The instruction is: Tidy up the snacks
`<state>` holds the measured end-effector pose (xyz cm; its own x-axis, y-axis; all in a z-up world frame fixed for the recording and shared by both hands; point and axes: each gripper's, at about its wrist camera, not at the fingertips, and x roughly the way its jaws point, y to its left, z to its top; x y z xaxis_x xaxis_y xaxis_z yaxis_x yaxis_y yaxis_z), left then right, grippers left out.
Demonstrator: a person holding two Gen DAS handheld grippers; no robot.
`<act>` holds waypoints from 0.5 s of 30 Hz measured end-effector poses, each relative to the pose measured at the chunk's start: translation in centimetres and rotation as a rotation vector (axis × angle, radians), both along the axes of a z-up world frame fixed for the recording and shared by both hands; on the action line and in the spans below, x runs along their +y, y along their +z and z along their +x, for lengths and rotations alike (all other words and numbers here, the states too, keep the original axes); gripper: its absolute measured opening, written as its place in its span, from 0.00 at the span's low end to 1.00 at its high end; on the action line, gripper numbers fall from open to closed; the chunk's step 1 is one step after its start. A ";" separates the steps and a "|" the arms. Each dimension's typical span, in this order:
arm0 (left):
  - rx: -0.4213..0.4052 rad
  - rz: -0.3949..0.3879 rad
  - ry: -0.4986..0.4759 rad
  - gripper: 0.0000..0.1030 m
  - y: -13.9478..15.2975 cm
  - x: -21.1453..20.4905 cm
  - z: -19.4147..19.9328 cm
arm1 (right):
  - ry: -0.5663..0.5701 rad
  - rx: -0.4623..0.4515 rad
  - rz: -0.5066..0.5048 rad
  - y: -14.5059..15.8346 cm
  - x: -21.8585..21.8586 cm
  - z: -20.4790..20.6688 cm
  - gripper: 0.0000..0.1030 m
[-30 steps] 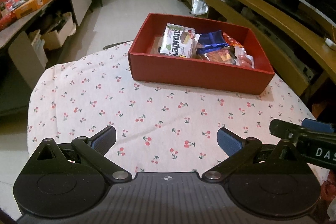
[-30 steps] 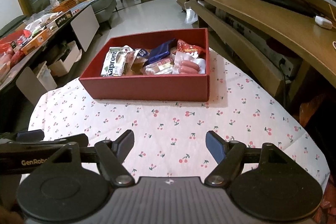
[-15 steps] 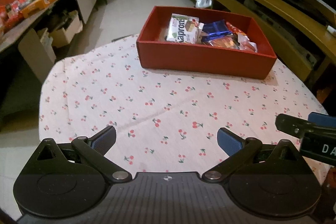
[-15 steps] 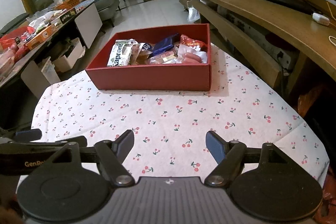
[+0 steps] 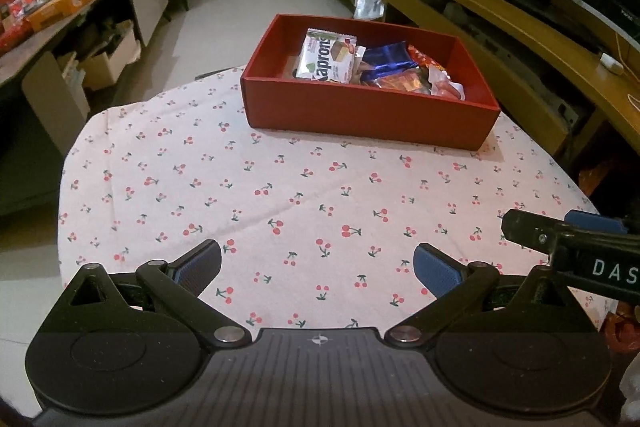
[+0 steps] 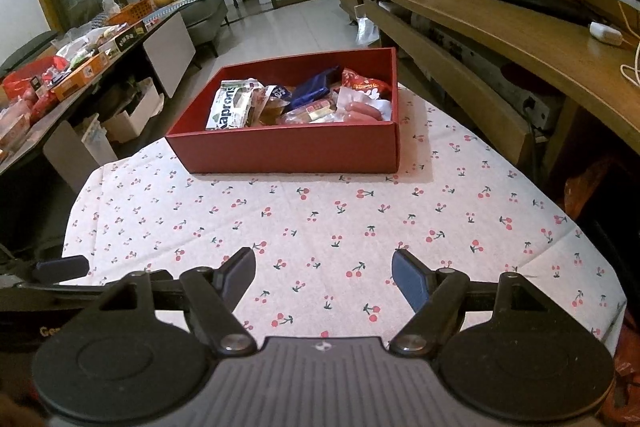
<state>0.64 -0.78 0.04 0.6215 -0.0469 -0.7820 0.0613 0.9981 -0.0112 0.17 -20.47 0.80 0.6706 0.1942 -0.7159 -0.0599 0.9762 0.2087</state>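
A red box (image 5: 368, 115) (image 6: 288, 147) stands at the far side of the cherry-print tablecloth (image 5: 300, 195) (image 6: 320, 219). Inside lie several snack packs: a white Kaprons pack (image 5: 328, 57) (image 6: 230, 105), a blue wrapper (image 5: 386, 57) (image 6: 314, 87), a sausage pack (image 6: 362, 109) and a red bag (image 6: 362, 83). My left gripper (image 5: 318, 269) hovers open over the near cloth, nothing between its fingers. My right gripper (image 6: 324, 279) is open too and holds nothing. Both stand well short of the box. The right gripper's side shows at the right edge of the left wrist view.
A long wooden bench (image 6: 500, 23) runs along the right with a monitor base on it. A cluttered side table (image 5: 48, 3) with boxes and packets stands at the left. Tiled floor (image 6: 288, 31) lies beyond the box.
Both views have drawn back a little from the box, which now looks smaller and farther off. Both grippers stay open and empty.
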 end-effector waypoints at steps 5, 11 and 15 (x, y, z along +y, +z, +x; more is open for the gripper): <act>-0.006 -0.005 -0.001 1.00 0.1 0.1 -0.2 | 0.002 0.003 -0.004 -0.1 0.1 0.0 0.85; 0.006 -0.010 0.003 1.00 -0.1 0.2 -0.2 | 0.006 0.011 -0.011 -0.2 0.2 -0.1 0.85; 0.013 -0.014 0.006 1.00 -0.2 0.3 -0.2 | 0.009 0.018 -0.016 -0.3 0.3 -0.1 0.85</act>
<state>0.42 -0.49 -0.13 0.6118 -0.0538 -0.7892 0.0549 0.9982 -0.0255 0.11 -20.20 0.48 0.6557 0.1887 -0.7310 -0.0653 0.9788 0.1941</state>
